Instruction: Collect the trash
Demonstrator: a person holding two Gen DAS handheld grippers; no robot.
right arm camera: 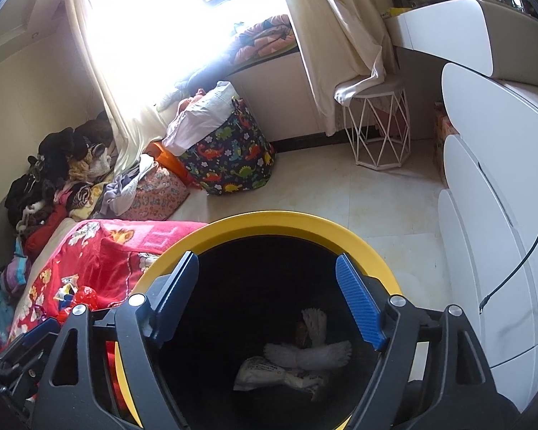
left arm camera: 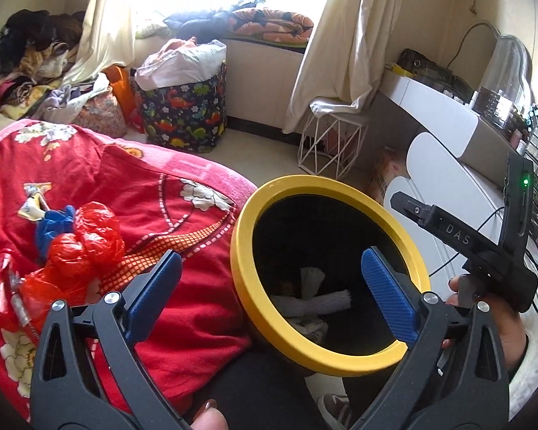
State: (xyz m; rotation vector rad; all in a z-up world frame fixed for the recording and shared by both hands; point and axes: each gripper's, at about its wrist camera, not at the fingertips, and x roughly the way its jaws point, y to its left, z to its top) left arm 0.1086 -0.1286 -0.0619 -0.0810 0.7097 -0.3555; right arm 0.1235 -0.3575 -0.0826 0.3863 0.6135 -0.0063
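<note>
1. Your right gripper (right arm camera: 267,301) sits right over the mouth of the yellow-rimmed bin (right arm camera: 290,224), jaws spread wide and nothing between them. So my guess is you're between items, with a drop done and the next pick not started.
2. Your left gripper (left arm camera: 270,286) is just as wide open and just as empty, hanging over the bin's near-left rim where it meets the bed.
3. Down in the bin you've already got some white crumpled paper (right arm camera: 306,353) and a pale wrapper (right arm camera: 265,372) on the bottom.
4. What's left is on the red blanket (left arm camera: 154,208), toward its left edge, just beside your left gripper: a red plastic bag (left arm camera: 84,247), a blue scrap (left arm camera: 53,227) touching it, and a small white wrapper (left arm camera: 32,204) a little past those.
5. Next move, I'd say: swing the left one over to the red bag, close on a bunched part so you don't snag the blanket, then carry it back over the rim.
</note>
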